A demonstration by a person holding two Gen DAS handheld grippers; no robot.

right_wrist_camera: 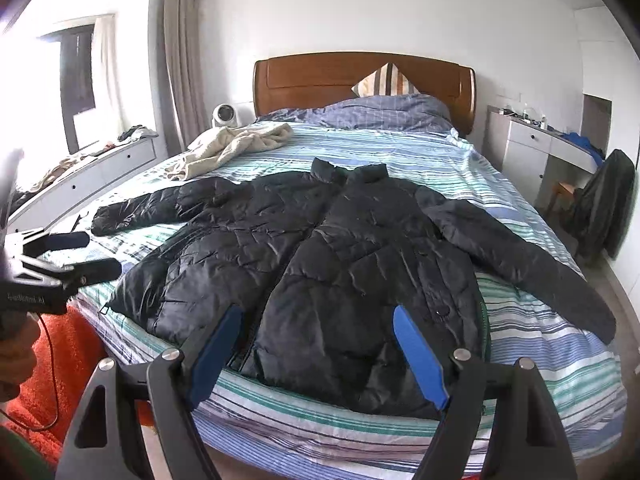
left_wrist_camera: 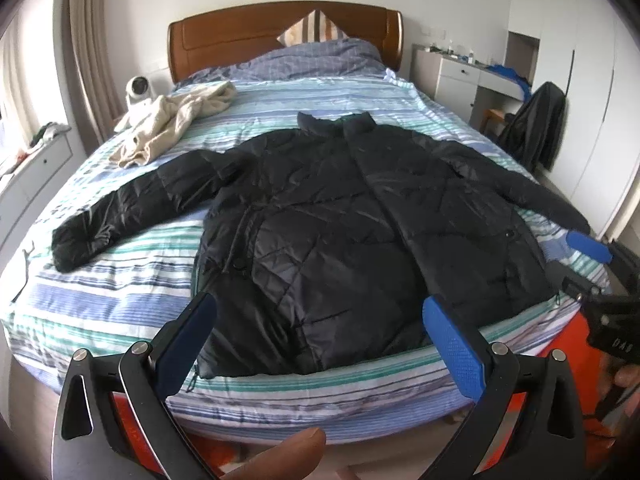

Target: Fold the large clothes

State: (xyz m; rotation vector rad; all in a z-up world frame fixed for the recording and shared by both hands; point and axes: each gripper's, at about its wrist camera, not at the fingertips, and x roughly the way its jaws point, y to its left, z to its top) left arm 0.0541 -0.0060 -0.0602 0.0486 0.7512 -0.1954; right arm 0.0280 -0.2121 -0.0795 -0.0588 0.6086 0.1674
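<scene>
- Jacket point(left_wrist_camera: 340, 208) (black, quilted, puffy) lies flat and front-up on the bed point(left_wrist_camera: 100, 296), collar toward the headboard point(left_wrist_camera: 280, 36), both sleeves spread out to the sides, hem at the foot edge nearest the cameras.
- Left hand-held gripper point(left_wrist_camera: 320, 328) hovers over the foot of the bed with its jaws spread wide and nothing between them; its blue pads frame the jacket's hem without touching it.
- Right hand-held gripper point(right_wrist_camera: 316, 344) likewise stands wide open and holds nothing, poised above the hem on the jacket's other half.
- Each one shows in the other's view: the right one at the far right edge point(left_wrist_camera: 592, 248), the left one at the far left point(right_wrist_camera: 84, 256), both off the bed's corners.
- Hem runs close along the foot edge of the mattress; one sleeve cuff point(right_wrist_camera: 600, 320) reaches almost to the bed's side edge, the other cuff point(left_wrist_camera: 72, 248) stops short of its edge.
- Striped bedding lies bare around the sleeves and between collar and pillows point(left_wrist_camera: 316, 60) (room there).
- Cream garment point(left_wrist_camera: 172, 120) lies crumpled near the headboard corner, apart from the jacket.
- Beside the bed stand a white desk point(right_wrist_camera: 532, 136) and a chair draped in dark cloth point(right_wrist_camera: 604, 200).
</scene>
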